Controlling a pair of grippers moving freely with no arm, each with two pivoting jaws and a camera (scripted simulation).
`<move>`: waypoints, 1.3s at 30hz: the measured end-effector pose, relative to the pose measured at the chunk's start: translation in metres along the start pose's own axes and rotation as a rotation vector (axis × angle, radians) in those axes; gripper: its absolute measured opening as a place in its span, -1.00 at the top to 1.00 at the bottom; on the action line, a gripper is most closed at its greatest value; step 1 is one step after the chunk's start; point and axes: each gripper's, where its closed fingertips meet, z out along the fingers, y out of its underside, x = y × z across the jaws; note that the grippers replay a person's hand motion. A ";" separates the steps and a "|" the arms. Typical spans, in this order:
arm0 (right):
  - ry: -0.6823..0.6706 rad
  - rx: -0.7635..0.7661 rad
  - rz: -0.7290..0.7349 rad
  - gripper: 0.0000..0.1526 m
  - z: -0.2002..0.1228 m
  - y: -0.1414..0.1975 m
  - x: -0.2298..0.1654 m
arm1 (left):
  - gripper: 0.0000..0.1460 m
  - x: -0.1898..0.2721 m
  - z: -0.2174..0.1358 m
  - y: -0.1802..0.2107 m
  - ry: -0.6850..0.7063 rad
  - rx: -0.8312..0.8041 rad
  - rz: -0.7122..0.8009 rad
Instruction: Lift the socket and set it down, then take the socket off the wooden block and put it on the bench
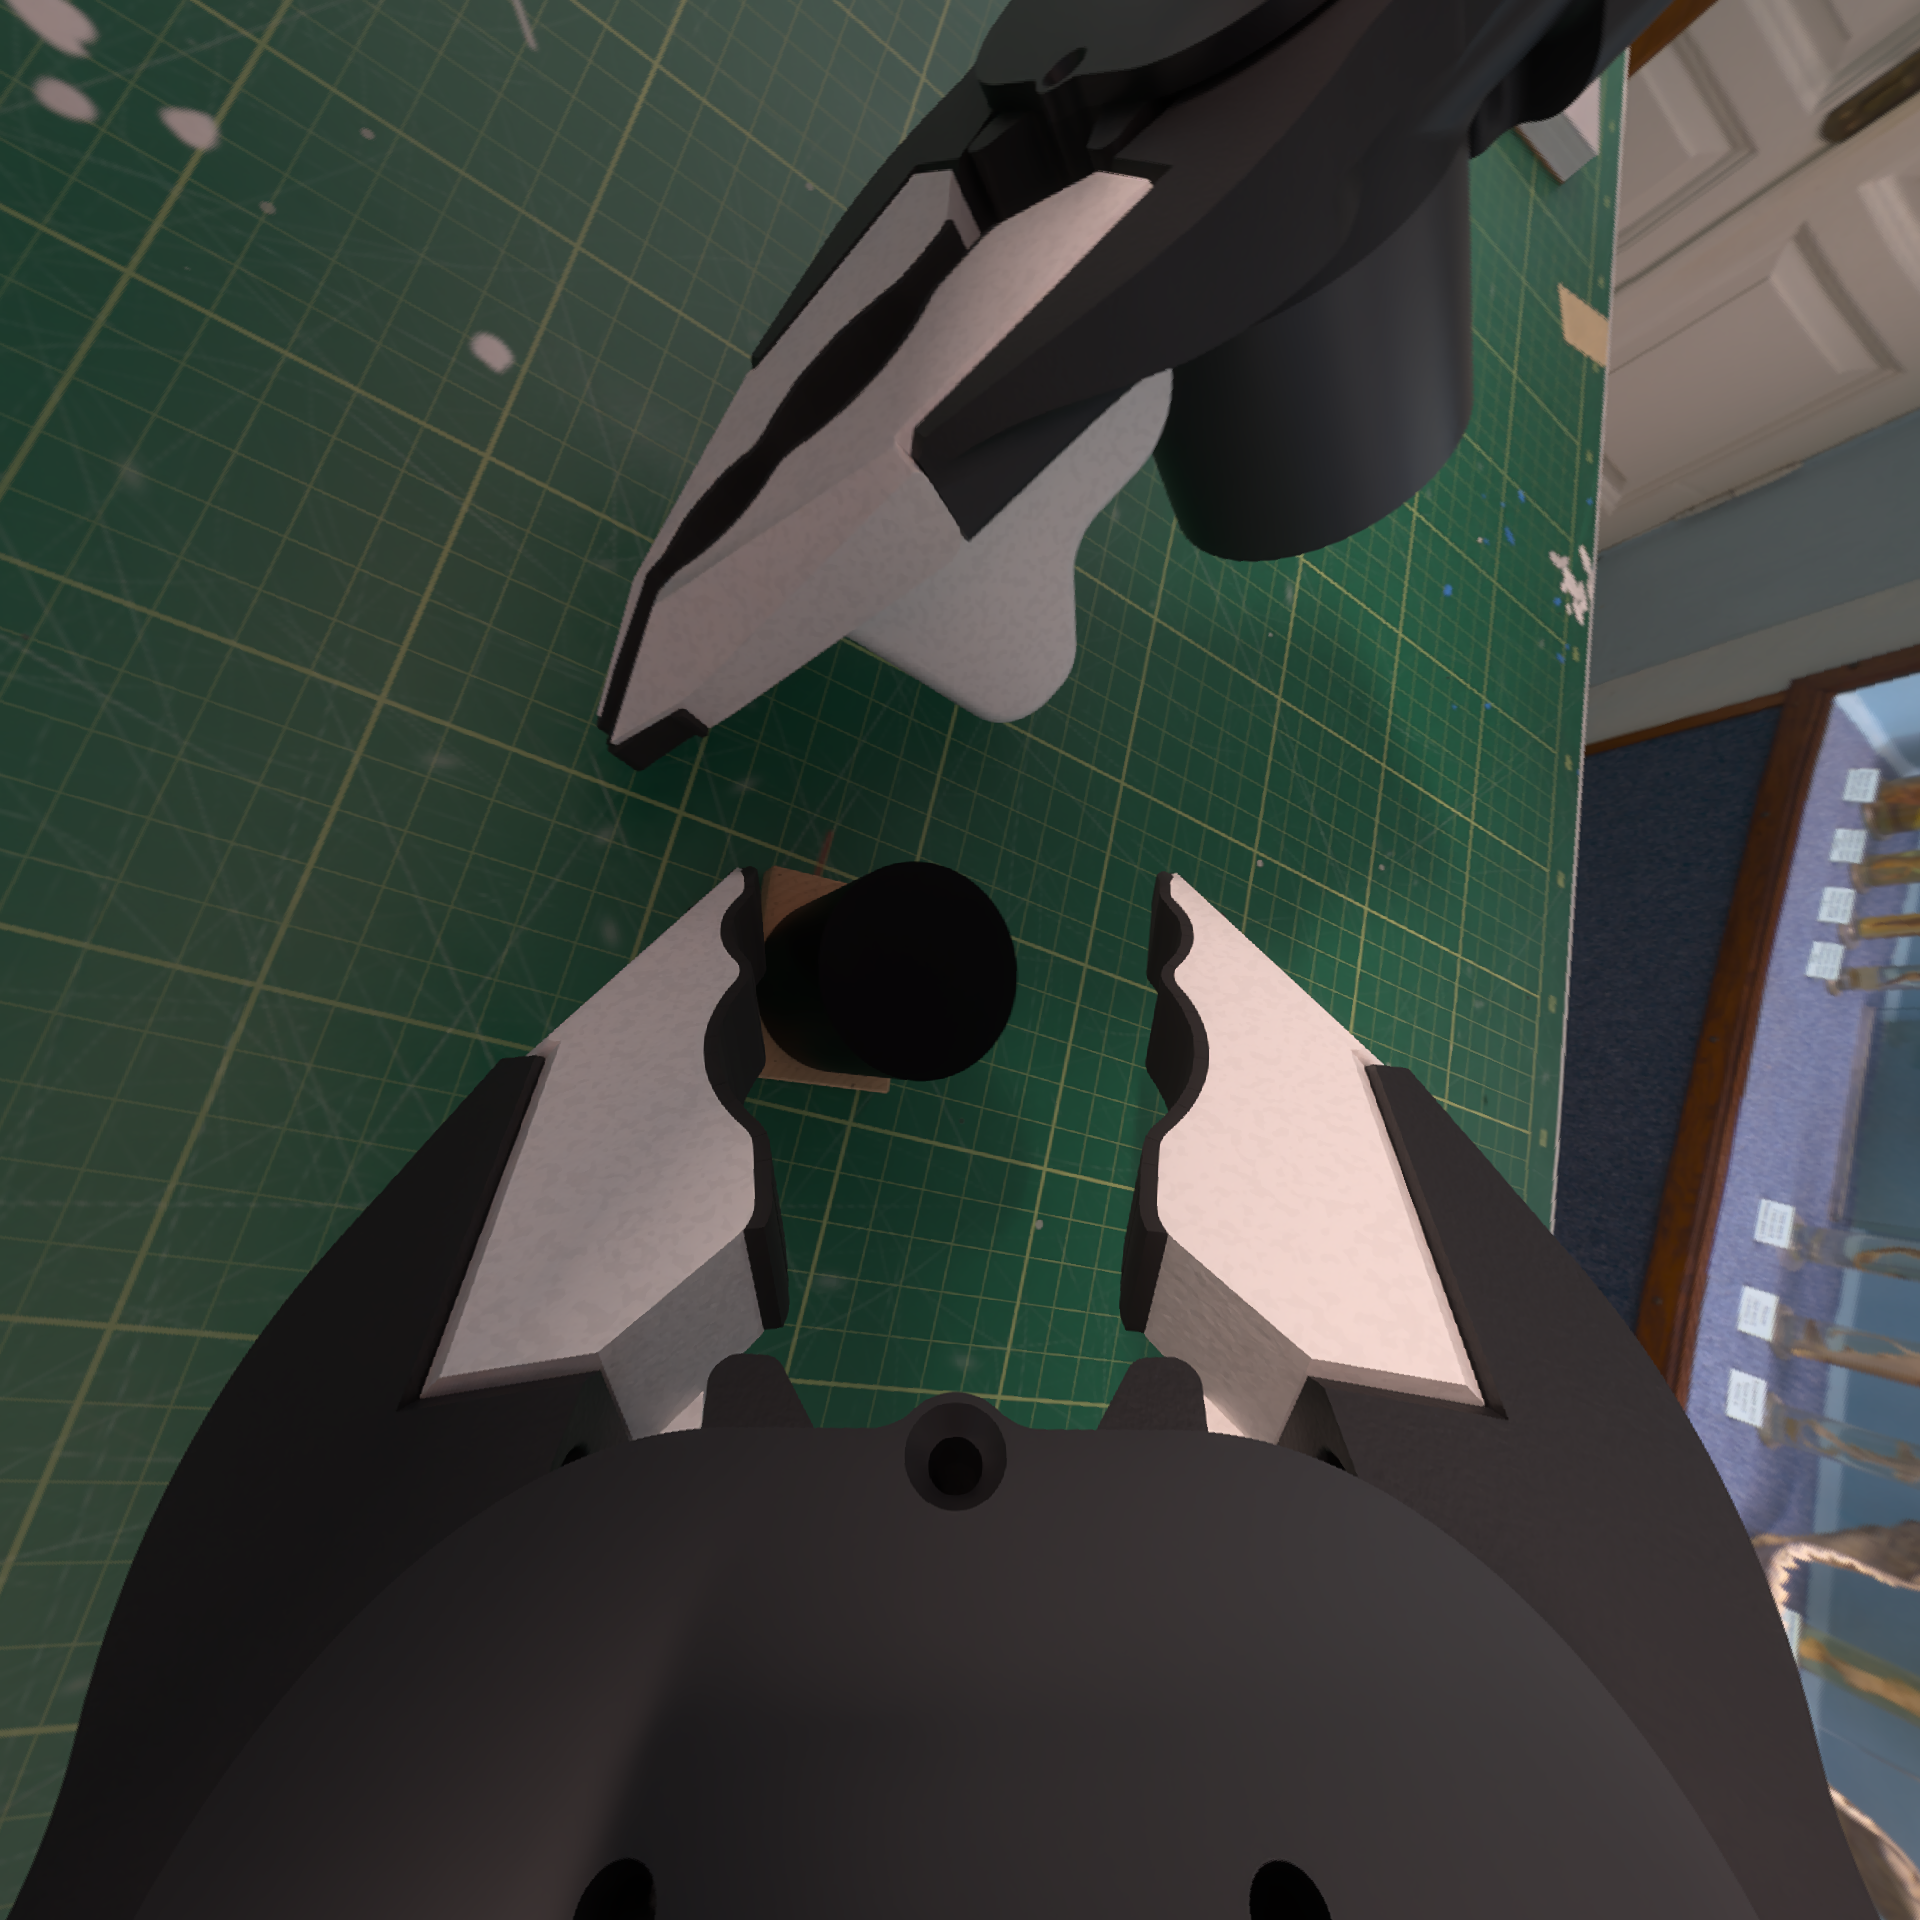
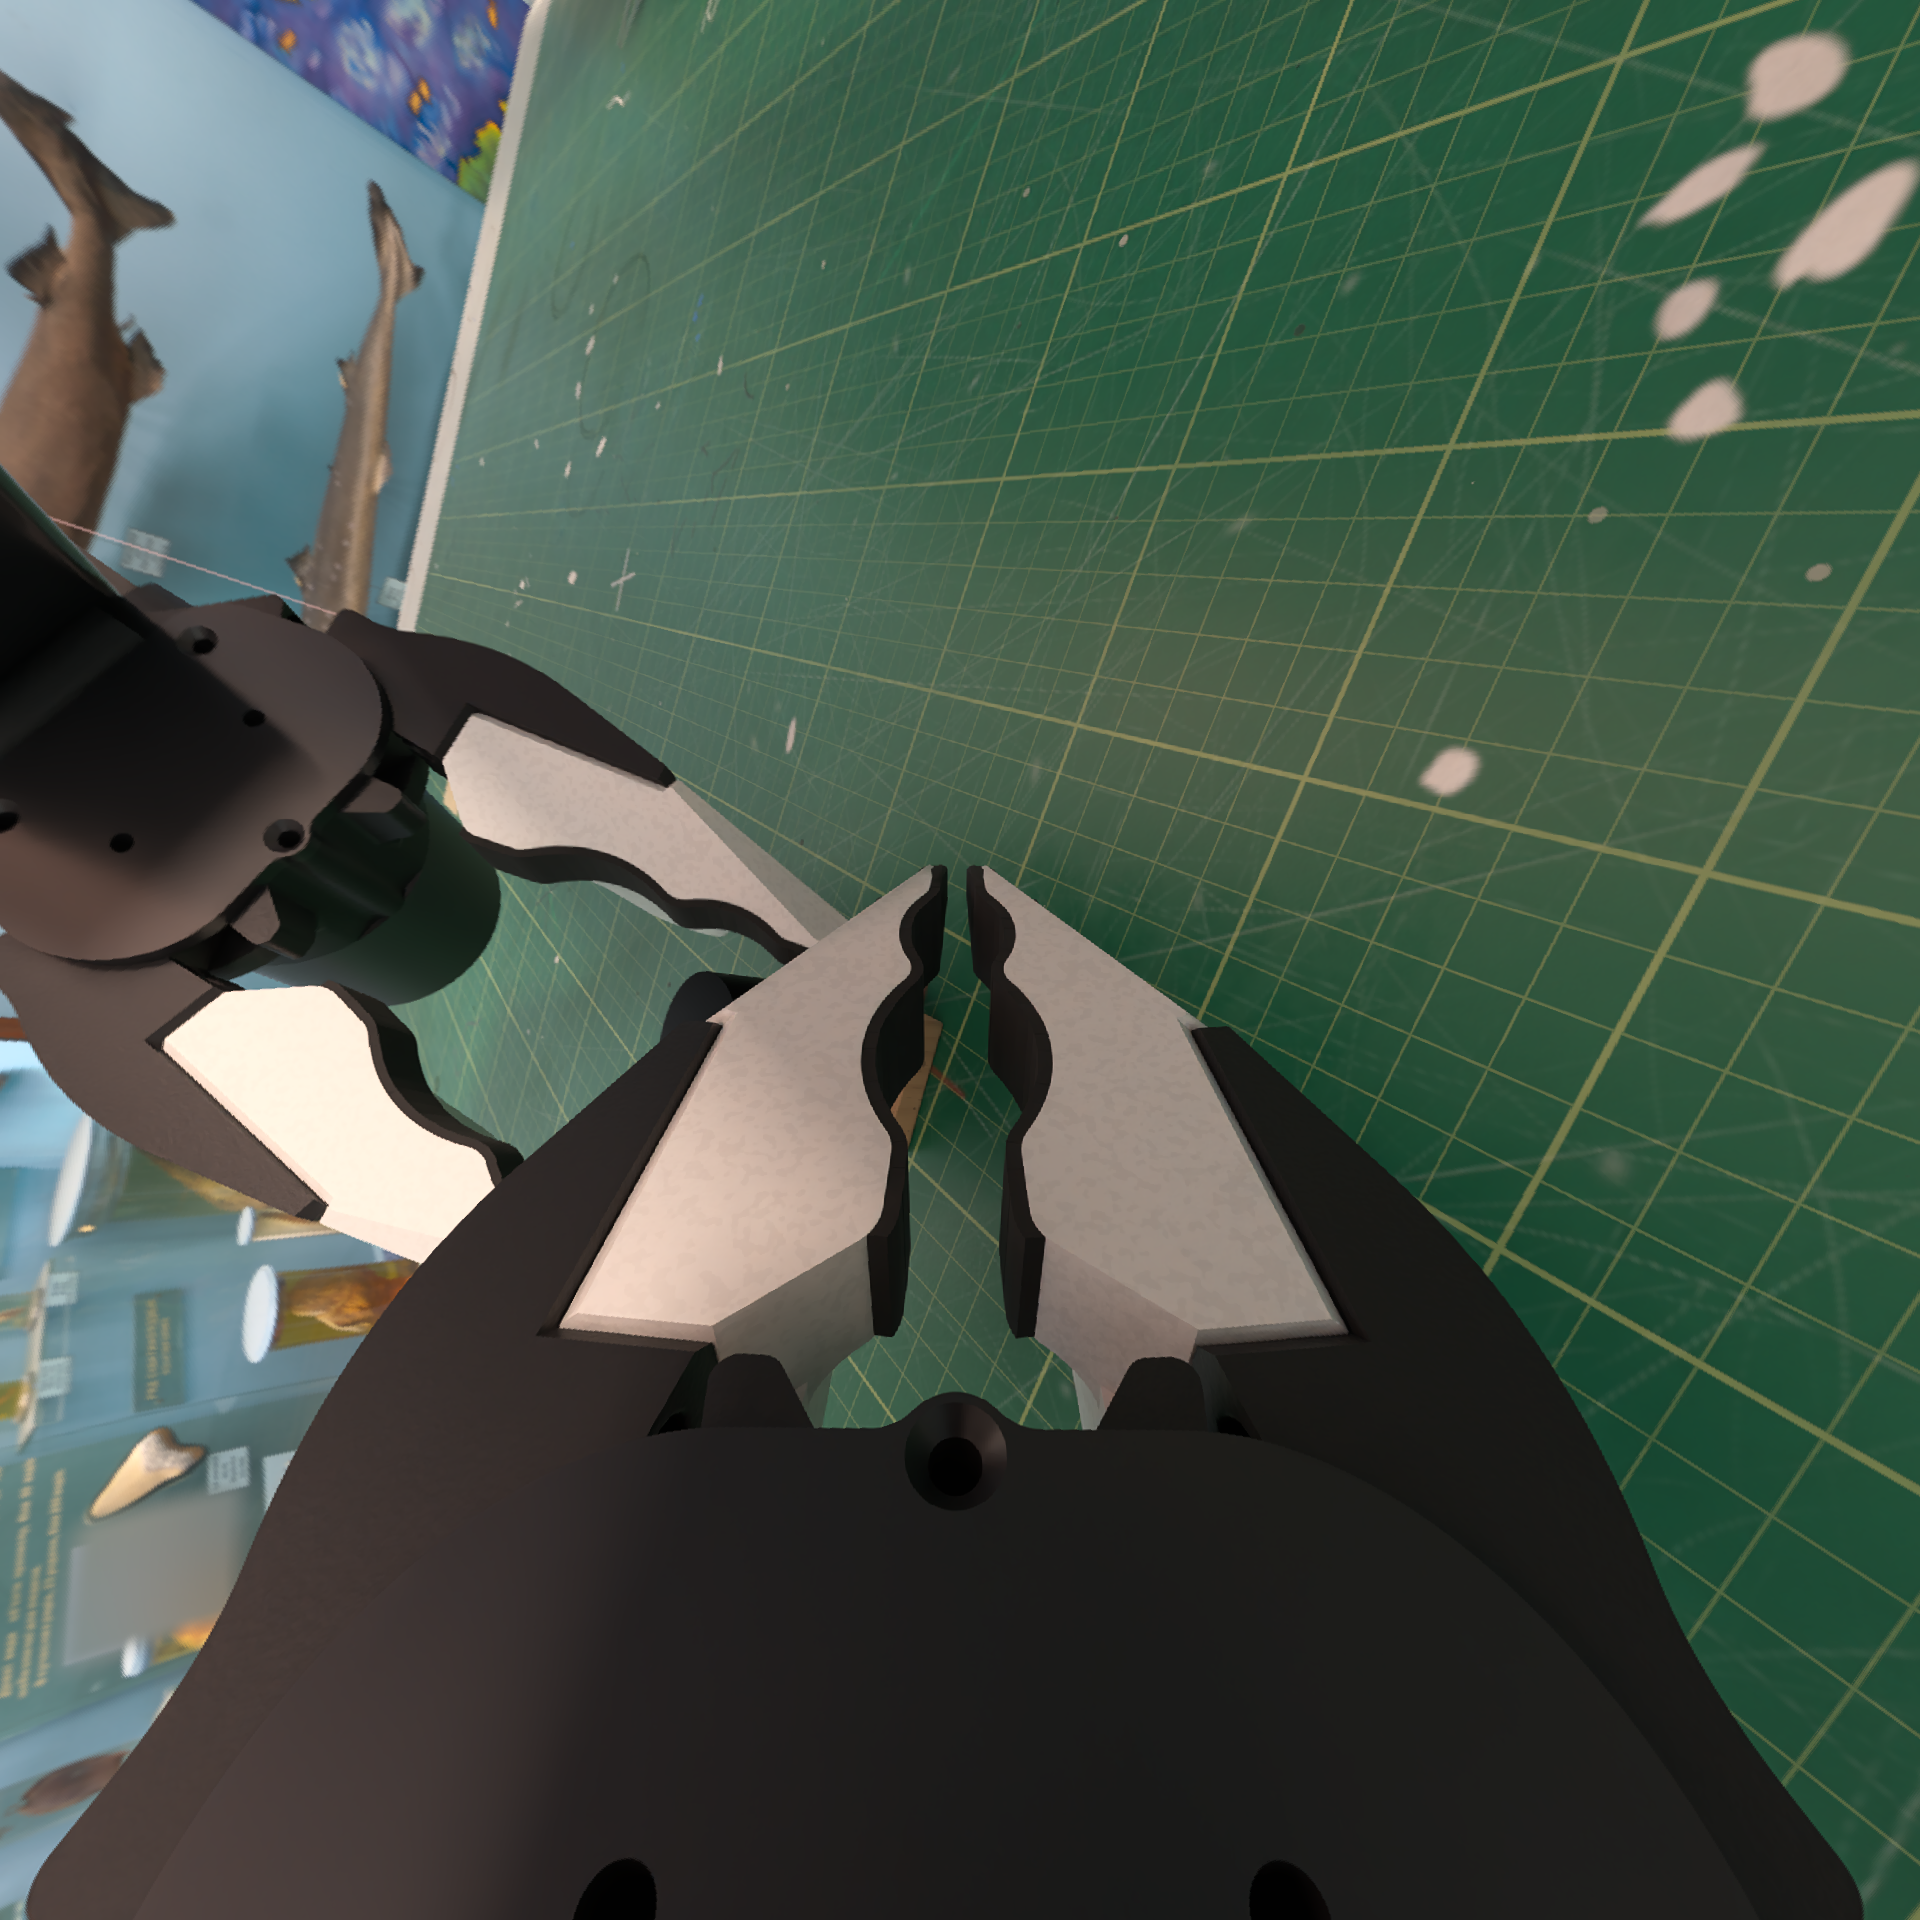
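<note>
The socket (image 1: pixel 894 971) is a black cylinder standing upright on a small wooden block (image 1: pixel 821 1081), which rests on the green cutting-mat bench (image 1: pixel 312 727). My left gripper (image 1: pixel 954 883) is open and looks down on the socket. The socket sits between the fingertips, close to the left finger. My right gripper (image 1: pixel 649 743) is shut and empty, its tips low over the mat just beyond the block. In the right wrist view, the right gripper (image 2: pixel 956 878) is shut, a sliver of block (image 2: pixel 914 1101) shows between its fingers, and the socket is hidden.
The bench edge (image 1: pixel 1579 831) runs close on the right in the left wrist view and on the left (image 2: pixel 457 416) in the right wrist view. The left gripper's open fingers (image 2: pixel 582 821) cross close to the right gripper. Pale paint spots (image 2: pixel 1449 771) mark the mat.
</note>
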 end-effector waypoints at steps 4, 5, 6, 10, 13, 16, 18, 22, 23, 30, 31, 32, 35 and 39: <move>0.014 -0.016 -0.005 0.92 0.000 0.001 0.001 | -0.03 -0.005 0.001 0.001 -0.019 -0.006 0.003; 0.005 -0.018 0.000 0.92 -0.001 0.001 0.001 | -0.02 -0.006 0.001 0.001 -0.024 -0.006 0.003; 0.006 -0.021 -0.003 0.91 -0.002 0.001 0.002 | -0.01 -0.006 0.000 0.001 -0.025 -0.005 0.004; 0.007 -0.058 -0.048 0.88 -0.008 0.005 0.002 | -0.01 -0.006 0.001 0.001 -0.023 -0.005 0.006; 0.001 -0.101 -0.077 0.85 -0.013 0.006 0.000 | -0.02 -0.006 0.000 0.001 -0.031 -0.012 0.016; -0.004 -0.133 -0.132 0.83 -0.017 0.003 -0.003 | -0.02 -0.002 -0.001 0.001 -0.025 -0.009 0.030; -0.005 -0.138 -0.186 0.82 -0.018 -0.002 -0.004 | -0.01 -0.003 -0.003 0.002 -0.046 -0.018 0.045; 0.059 -0.240 -0.284 0.79 -0.014 -0.005 0.006 | 0.07 -0.004 -0.008 0.008 -0.056 -0.044 0.054; 0.070 -0.270 -0.305 0.78 -0.013 -0.005 0.009 | 0.10 -0.005 -0.007 0.011 -0.059 -0.058 0.058; 0.031 -0.368 -0.347 0.77 0.001 -0.007 0.013 | 0.28 -0.016 -0.009 0.014 -0.103 -0.122 0.153; 0.027 -0.370 -0.350 0.77 0.002 -0.007 0.013 | 0.30 -0.017 -0.010 0.014 -0.102 -0.131 0.164; 0.020 -0.374 -0.361 0.76 0.003 -0.007 0.012 | 0.32 -0.017 -0.011 0.014 -0.099 -0.138 0.174; 0.015 -0.374 -0.376 0.76 0.005 -0.006 0.013 | 0.37 -0.017 -0.012 0.015 -0.090 -0.150 0.206; 0.012 -0.357 -0.389 0.76 0.005 -0.006 0.013 | 0.37 -0.017 -0.012 0.016 -0.087 -0.146 0.219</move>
